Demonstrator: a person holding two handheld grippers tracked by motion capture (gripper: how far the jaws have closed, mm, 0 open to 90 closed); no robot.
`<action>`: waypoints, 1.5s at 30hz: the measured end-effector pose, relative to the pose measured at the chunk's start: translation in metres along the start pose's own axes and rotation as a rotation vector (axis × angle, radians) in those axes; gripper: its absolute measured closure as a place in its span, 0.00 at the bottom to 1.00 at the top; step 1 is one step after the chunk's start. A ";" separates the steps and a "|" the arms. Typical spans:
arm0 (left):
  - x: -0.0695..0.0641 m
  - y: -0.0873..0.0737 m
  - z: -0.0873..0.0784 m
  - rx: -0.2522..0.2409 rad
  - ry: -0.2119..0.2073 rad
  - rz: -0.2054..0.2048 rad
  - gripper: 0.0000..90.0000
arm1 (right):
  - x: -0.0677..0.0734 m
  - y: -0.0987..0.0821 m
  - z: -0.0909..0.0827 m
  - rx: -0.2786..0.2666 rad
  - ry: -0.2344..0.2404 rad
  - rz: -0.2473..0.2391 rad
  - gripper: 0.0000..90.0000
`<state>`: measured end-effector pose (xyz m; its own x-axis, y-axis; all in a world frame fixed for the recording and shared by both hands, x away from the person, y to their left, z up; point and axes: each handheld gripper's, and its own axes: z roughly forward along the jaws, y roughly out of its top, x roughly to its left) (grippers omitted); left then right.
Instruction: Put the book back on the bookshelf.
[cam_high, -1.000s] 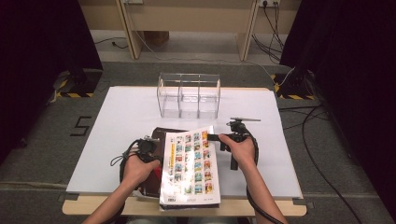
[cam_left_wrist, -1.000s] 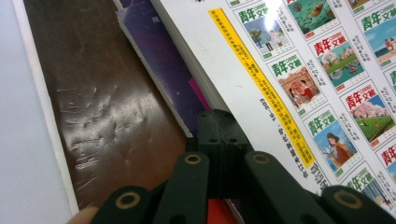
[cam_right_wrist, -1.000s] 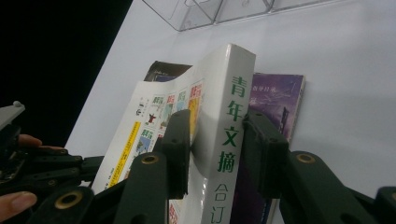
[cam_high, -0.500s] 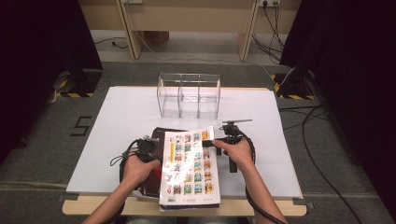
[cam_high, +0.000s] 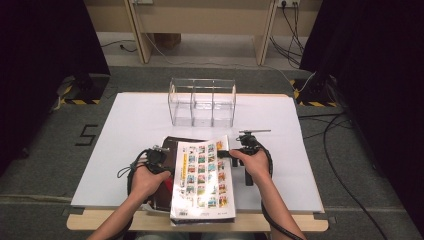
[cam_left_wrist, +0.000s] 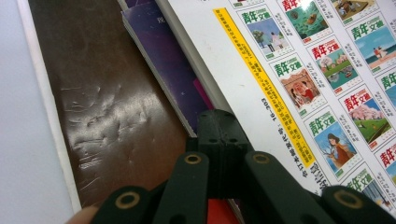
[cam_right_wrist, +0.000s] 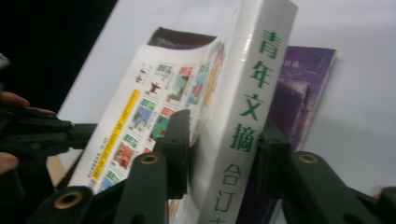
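- Left tongs (cam_left_wrist: 219, 135) are fully closed, tips resting at the thick white book's (cam_high: 202, 182) edge, on the bench (cam_high: 300, 150).
- Right tongs (cam_right_wrist: 224, 149) have just been closing, straddling the book's spine, gripping it.

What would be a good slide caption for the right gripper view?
Right tongs straddle the white spine of a thick book, with a purple book behind it.

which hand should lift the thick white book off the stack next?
Probably right: the right gripper has just been closing, its fingers straddling the thick white book's spine. The left gripper sits shut beside the book.
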<state>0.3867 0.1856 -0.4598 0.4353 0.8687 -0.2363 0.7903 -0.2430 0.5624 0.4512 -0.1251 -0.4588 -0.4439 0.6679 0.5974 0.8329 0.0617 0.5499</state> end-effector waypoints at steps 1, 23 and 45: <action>0.000 0.000 0.000 0.000 -0.001 -0.002 0.99 | -0.001 0.000 -0.001 -0.010 0.020 0.015 0.74; 0.004 -0.003 -0.001 -0.016 -0.013 -0.024 0.98 | 0.008 0.002 0.000 -0.001 -0.027 0.117 0.79; 0.014 -0.009 -0.014 -0.104 -0.051 -0.068 0.92 | 0.040 0.009 -0.016 -0.105 -0.115 -0.013 0.82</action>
<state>0.3792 0.2061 -0.4569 0.4062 0.8577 -0.3152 0.7706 -0.1362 0.6226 0.4357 -0.1091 -0.4205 -0.4088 0.7485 0.5222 0.7854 -0.0028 0.6189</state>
